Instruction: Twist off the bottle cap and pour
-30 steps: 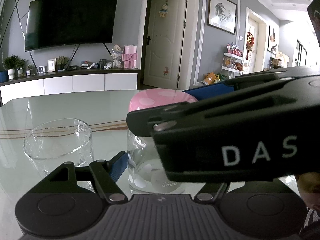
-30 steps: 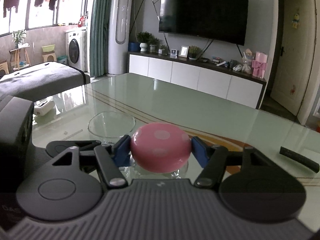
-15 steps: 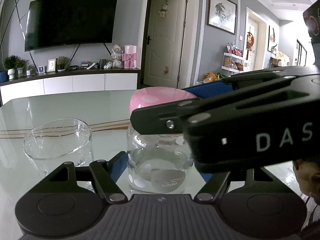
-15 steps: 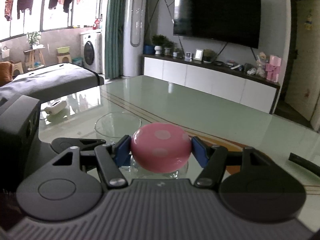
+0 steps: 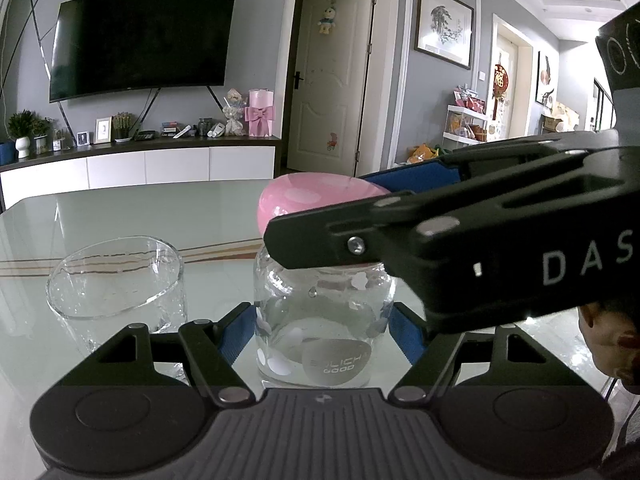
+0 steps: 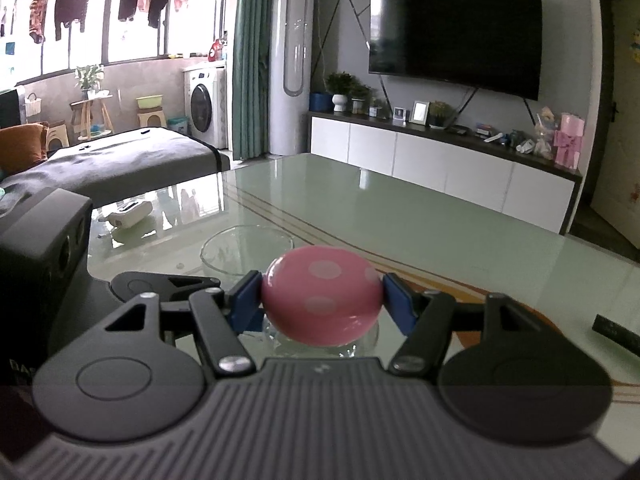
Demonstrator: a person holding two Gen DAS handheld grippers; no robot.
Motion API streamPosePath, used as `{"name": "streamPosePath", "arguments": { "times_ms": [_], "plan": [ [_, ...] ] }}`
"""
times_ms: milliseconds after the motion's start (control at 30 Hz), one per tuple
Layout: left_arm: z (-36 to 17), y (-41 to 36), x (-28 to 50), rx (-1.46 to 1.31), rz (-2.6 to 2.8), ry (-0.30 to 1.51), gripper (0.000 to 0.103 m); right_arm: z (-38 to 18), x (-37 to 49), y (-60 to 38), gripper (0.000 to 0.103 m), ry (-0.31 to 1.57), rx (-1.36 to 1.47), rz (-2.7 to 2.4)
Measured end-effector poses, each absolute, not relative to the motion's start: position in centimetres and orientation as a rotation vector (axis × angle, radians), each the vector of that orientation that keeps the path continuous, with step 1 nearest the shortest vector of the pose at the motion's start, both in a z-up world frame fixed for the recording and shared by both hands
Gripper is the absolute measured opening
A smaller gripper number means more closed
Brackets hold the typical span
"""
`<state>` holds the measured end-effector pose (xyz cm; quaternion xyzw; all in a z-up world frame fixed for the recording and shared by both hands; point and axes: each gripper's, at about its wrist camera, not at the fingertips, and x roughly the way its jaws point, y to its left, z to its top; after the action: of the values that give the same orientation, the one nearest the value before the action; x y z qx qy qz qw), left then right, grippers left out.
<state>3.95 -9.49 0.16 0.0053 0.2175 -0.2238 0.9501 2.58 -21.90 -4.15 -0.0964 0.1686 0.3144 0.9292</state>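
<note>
A clear glass bottle (image 5: pixel 324 320) with white dots stands on the glass table. My left gripper (image 5: pixel 324 328) is shut on its body, blue pads on both sides. Its pink dotted cap (image 5: pixel 316 200) sits on top. My right gripper (image 6: pixel 322 304) comes from the right and is shut on the pink cap (image 6: pixel 322 300); its black body (image 5: pixel 460 248) crosses the left wrist view. An empty clear drinking glass (image 5: pixel 116 280) stands just left of the bottle, and shows behind the cap in the right wrist view (image 6: pixel 240 248).
The pale green glass table (image 6: pixel 400 208) stretches far ahead. A dark remote (image 6: pixel 618 330) lies at the right. A white object (image 6: pixel 128 212) lies near the table's left edge. The left gripper's camera housing (image 6: pixel 40 240) is close on the left.
My right gripper has turned around the cap, its body swinging to the right in the left wrist view and uncovering more of the bottle. The bottle and glass have stayed put.
</note>
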Motion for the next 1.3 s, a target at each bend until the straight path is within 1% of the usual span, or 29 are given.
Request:
{"name": "streamPosePath", "arguments": {
  "times_ms": [500,1133,1267,1300],
  "plan": [
    [0.1,-9.5,4.0,0.010,-0.454,0.442,0.076,-4.1,3.6,-22.9,0.066,0.348,-0.183,0.729],
    [0.2,-9.1,4.2,0.011,-0.451,0.440,0.075,-3.5,4.8,-24.1,0.066,0.354,-0.261,0.889],
    [0.2,-9.0,4.3,0.011,-0.450,0.440,0.075,-3.5,4.7,-23.9,0.067,0.351,-0.274,0.880],
    [0.2,-9.0,4.3,0.011,-0.450,0.440,0.075,-3.5,4.6,-23.8,0.068,0.349,-0.278,0.877]
  ]
}}
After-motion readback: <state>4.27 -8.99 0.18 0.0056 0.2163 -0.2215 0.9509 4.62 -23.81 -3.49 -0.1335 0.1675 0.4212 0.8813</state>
